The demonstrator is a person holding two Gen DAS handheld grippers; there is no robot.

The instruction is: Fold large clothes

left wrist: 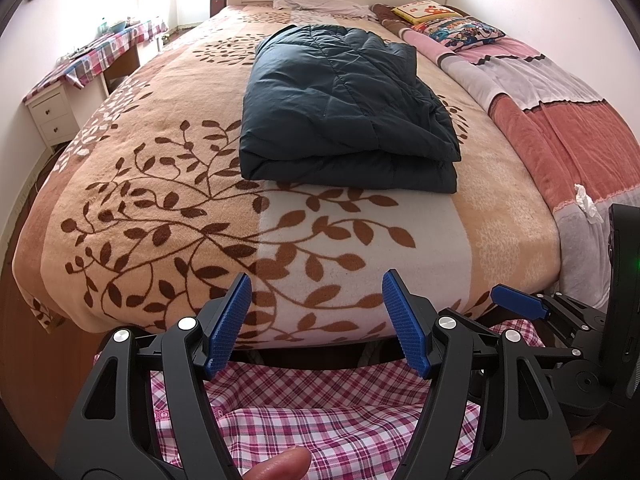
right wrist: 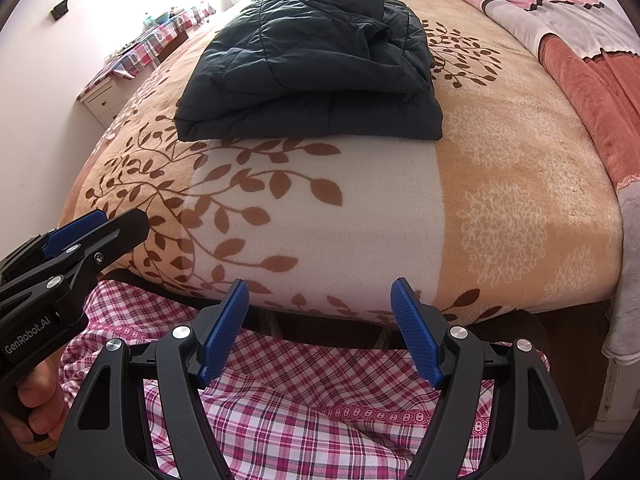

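The dark padded coat (left wrist: 348, 108) lies folded in a neat stack in the middle of the bed (left wrist: 500, 240), away from its near edge, so it looks done. The left gripper (left wrist: 316, 320) and the right gripper (right wrist: 320, 328) hang at the bed's near edge, jaws wide apart and holding nothing.

Bare blanket (right wrist: 320, 208) lies open before the folded jacket (right wrist: 308, 76), nothing between.

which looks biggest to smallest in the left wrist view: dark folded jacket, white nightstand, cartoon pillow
1. dark folded jacket, by far.
2 and 3. white nightstand and cartoon pillow look alike; both sit farther away, so unranked.
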